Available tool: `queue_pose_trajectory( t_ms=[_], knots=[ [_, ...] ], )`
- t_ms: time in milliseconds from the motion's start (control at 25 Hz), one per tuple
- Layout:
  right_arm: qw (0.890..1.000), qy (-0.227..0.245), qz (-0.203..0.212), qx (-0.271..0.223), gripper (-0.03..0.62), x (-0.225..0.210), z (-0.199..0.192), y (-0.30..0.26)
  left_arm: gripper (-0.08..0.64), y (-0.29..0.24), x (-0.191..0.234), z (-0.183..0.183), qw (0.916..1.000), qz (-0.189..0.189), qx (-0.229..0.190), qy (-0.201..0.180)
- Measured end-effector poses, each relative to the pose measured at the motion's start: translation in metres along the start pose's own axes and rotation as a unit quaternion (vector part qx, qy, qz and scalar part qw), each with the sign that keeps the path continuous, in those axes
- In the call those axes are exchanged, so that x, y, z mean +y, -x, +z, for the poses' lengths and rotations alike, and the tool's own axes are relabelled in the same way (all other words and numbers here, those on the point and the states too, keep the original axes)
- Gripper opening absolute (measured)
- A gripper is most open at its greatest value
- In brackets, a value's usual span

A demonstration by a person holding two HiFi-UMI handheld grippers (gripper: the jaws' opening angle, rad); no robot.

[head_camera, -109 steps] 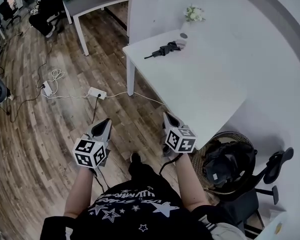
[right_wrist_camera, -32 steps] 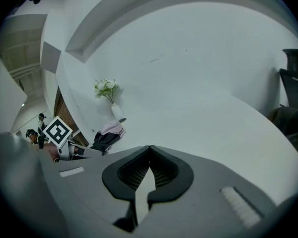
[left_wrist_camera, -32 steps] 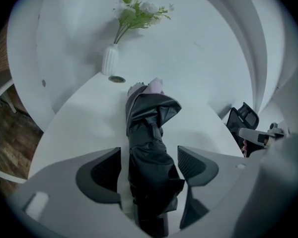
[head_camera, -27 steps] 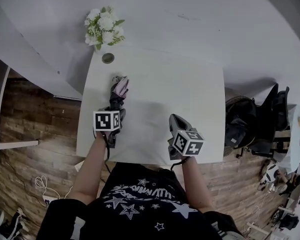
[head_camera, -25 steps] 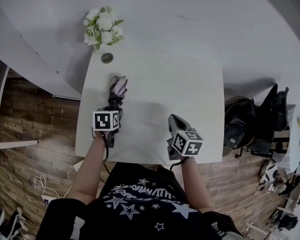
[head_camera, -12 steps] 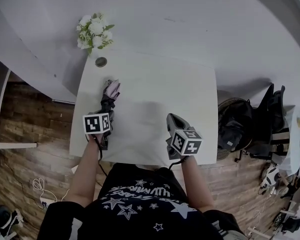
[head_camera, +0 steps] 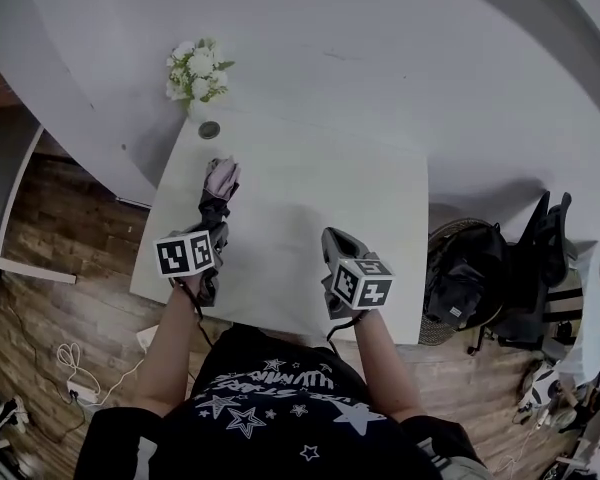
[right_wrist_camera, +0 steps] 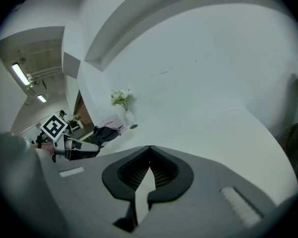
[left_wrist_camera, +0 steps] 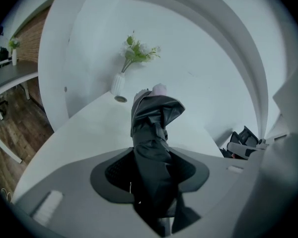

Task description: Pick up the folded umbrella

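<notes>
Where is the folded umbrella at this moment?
In the head view the folded umbrella is at the white table's left side, clamped in the left gripper, its pink end toward the white flowers.

The folded umbrella point(left_wrist_camera: 151, 133) vanishes inside the left gripper point(left_wrist_camera: 151, 175) (handle end unseen)

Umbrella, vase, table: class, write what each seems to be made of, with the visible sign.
Umbrella: thin dark fabric, probably nylon or polyester; it lies in soft creased folds with a faint sheen.
Vase: white, opaque and rigid, likely ceramic, possibly plastic.
Table: smooth white matte top, probably laminate or painted board; no grain shows.
</notes>
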State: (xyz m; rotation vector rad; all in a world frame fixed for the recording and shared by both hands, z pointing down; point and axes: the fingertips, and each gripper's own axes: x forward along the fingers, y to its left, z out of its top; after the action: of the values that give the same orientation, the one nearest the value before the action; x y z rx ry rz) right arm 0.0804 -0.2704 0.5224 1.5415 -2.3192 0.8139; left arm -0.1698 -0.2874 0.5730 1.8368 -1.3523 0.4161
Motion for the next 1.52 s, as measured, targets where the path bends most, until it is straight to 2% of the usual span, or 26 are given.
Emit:
queue_pose_trajectory(
  t_ms=[320,440,600,680,920,1160,1520],
  knots=[
    [0.996,0.016,0.084,-0.012,0.017,0.010,0.010,0.020,0.199,0.046,-0.036,-0.006,0.9976,0.011,-0.066,0.019],
    [0.994,0.032,0.109,-0.001,0.017,0.015,0.004,0.027,0.199,0.061,-0.046,-0.017,0.9956,0.021,-0.087,0.028],
    [0.988,0.056,0.143,0.011,0.017,0.020,-0.009,0.043,0.199,0.080,-0.052,-0.037,0.9926,0.054,-0.105,0.028],
    [0.986,0.065,0.156,0.013,0.017,0.020,-0.014,0.053,0.199,0.088,-0.061,-0.048,0.9913,0.056,-0.114,0.036],
    [0.981,0.070,0.182,0.007,0.017,0.012,-0.027,0.082,0.199,0.112,-0.083,-0.082,0.9852,0.075,-0.146,0.051],
    [0.978,0.080,0.191,0.010,0.017,0.002,-0.044,0.114,0.199,0.125,-0.102,-0.120,0.9818,0.080,-0.156,0.073],
    [0.972,0.097,0.211,0.025,0.016,0.002,-0.073,0.146,0.199,0.151,-0.125,-0.159,0.9801,0.101,-0.158,0.065]
  ],
)
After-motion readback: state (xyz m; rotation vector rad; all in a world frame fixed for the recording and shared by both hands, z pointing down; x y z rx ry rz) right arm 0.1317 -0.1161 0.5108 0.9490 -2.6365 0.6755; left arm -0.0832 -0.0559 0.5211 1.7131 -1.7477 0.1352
